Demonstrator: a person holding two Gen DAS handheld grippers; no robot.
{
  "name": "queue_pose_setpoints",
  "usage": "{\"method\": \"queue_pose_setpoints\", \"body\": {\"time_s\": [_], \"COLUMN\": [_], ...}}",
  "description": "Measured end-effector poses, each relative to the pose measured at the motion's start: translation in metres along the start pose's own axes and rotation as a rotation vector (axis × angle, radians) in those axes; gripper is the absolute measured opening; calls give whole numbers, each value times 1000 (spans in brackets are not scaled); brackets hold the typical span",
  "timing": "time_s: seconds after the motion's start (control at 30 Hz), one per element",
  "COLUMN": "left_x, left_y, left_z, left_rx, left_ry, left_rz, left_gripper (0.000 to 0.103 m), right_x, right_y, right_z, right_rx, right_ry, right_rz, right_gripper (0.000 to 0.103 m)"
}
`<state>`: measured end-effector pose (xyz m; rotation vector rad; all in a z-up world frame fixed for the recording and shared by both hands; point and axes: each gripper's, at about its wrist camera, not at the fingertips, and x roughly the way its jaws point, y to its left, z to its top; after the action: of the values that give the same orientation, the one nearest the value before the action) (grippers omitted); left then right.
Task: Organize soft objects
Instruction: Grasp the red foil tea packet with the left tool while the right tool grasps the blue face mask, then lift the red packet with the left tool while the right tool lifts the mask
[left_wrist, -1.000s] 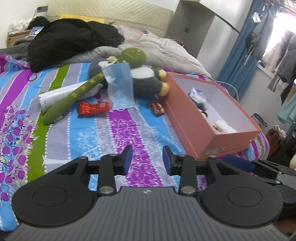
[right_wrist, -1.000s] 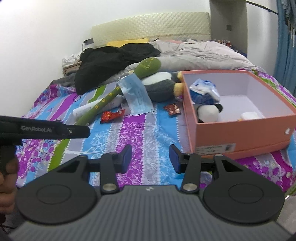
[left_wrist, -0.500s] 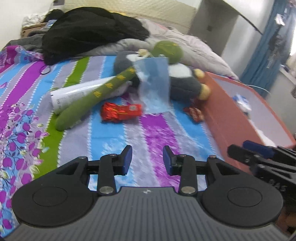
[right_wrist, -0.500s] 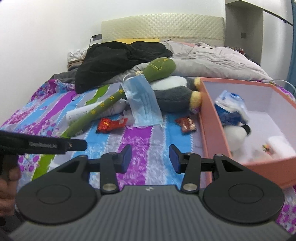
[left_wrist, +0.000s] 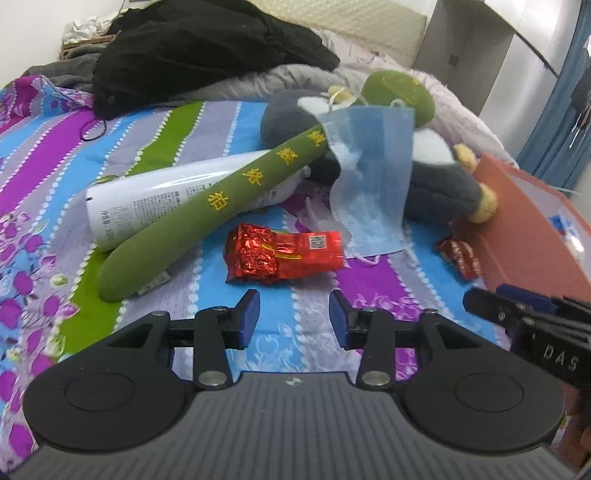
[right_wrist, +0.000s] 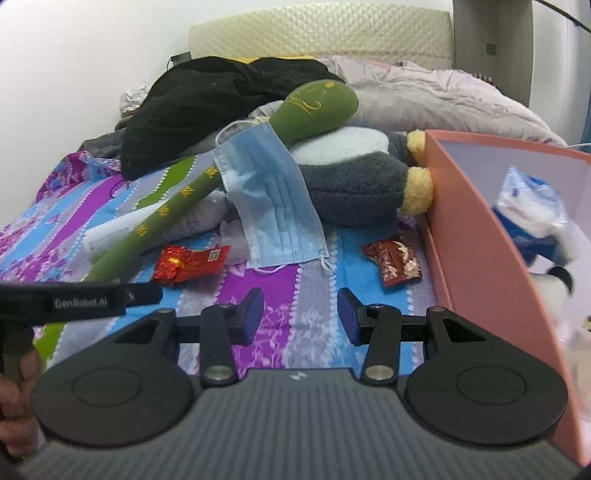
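both claws, left claw (left_wrist: 294, 314) and right claw (right_wrist: 301, 314), still spread and empty, now seemingly nearer the red foil packet (left_wrist: 283, 255)

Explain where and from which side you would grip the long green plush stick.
Grip the green plush stick at its bare lower shaft, coming from above with fingers across its width. That end lies free on the bedspread; the upper part sits under the blue face mask.
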<state>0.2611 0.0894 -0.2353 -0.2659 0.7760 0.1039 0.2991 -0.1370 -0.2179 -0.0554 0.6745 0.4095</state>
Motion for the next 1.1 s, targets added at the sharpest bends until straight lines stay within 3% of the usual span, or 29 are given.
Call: {"method": "queue_pose_setpoints", "body": {"time_s": [0.13,0.37,0.6,0.73,0.87,0.9,1.0,1.1], "left_x": [21,43,51,56,61,62,64,62], "left_y": [2,1,5,13,20,22,25,27], "left_z": [6,14,19,22,22,22,21,22], "left_rx": [35,116,82,21,-22,-34,-45,-52], "left_ry": [9,3,-36,-47,-35,-33,-35,-38], "left_rz": [12,7,-28,-43,-14,-8,12,7], "left_gripper": [61,72,72,71,61,58,45,40], "right_x": [30,85,126,139,143,144,144,141], "right_y": [-1,-4,-9,-10,-6,-4,0,7], "right_z": [8,24,34,34,34,33,34,36], "right_rx": [2,-3,-6,-8,-59,-78,-101,-112], "right_ry": [13,10,43,44,43,45,48,52], "right_rz": [-2,-5,-19,-12,4,4,38,61], "right_gripper": [47,47,47,55,56,55,39,15]}}
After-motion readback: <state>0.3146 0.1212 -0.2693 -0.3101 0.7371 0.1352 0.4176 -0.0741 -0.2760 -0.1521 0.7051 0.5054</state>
